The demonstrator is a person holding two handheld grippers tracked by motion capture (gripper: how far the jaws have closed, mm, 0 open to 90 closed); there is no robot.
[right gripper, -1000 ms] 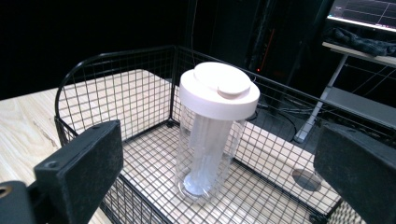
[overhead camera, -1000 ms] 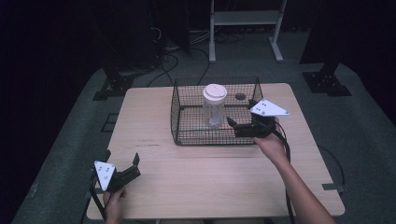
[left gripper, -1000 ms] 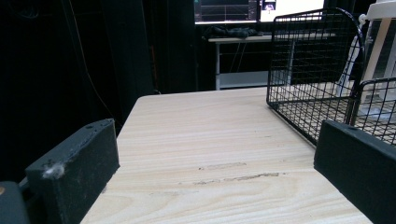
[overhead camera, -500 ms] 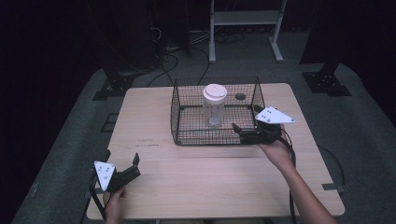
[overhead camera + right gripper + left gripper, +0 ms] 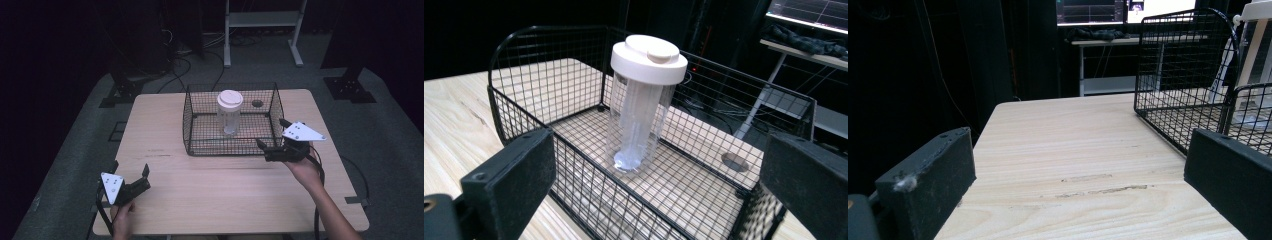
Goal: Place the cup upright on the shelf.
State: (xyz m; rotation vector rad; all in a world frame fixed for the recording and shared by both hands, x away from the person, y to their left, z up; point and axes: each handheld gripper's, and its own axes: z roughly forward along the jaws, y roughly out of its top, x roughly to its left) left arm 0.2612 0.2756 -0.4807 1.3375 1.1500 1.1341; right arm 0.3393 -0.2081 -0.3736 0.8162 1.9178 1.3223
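A clear tumbler with a white lid (image 5: 229, 111) (image 5: 642, 107) stands upright inside a black wire basket (image 5: 200, 146) (image 5: 524, 122) (image 5: 1183, 75) at the back middle of the wooden table (image 5: 210, 185). My right gripper (image 5: 272, 136) (image 5: 654, 190) hovers open just outside the basket's front right corner, jaws pointing at the tumbler, nothing between them. At the front left of the table my left gripper (image 5: 131, 175) (image 5: 1078, 165) rests open and empty, aimed toward the basket.
A small round hole (image 5: 257, 103) (image 5: 734, 161) is in the tabletop behind the basket. A white metal stand (image 5: 262, 20) is on the floor beyond the table. Dark stands and cables lie around the table.
My right gripper has pulled back out of the basket toward the table's front right and sunk lower. The tumbler stays in the basket. The left gripper has not moved.
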